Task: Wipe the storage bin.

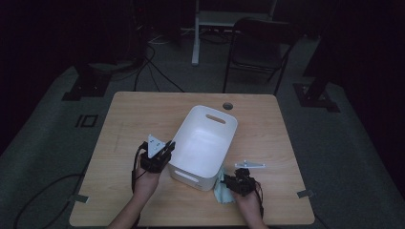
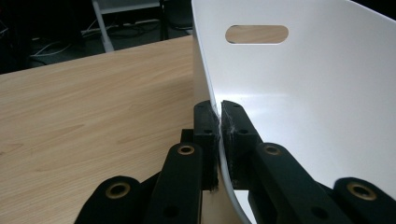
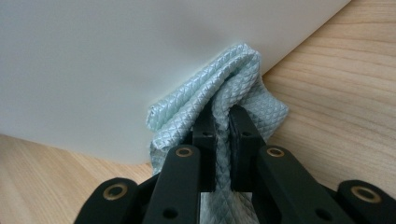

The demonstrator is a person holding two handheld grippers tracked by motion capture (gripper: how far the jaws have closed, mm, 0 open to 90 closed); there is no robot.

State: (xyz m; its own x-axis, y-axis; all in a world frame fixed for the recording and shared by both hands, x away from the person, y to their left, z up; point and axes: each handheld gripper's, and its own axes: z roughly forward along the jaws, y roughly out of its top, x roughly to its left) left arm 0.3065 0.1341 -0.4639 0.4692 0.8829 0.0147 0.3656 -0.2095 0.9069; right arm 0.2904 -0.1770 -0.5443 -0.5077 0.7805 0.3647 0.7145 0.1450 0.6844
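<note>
- Left gripper (image 2: 219, 140) clamped on the side wall of the white bin (image 1: 205, 143), steadying it mid-table (image 1: 143, 114).
- Right gripper (image 3: 223, 135) pinches a bunched pale-green cloth (image 3: 233, 79), pressed against the bin's outer near wall, low by the tabletop.
- Progress: looks like wiping the bin's outside is under way; high view too dim to tell which faces are done.
- Left: remaining walls, likely the inside.

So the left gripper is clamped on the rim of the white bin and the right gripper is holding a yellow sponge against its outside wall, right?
Not a yellow sponge: the right gripper view shows the right gripper shut on a pale blue-green cloth against the outside wall. The left gripper is indeed clamped on the rim of the white bin.
</note>
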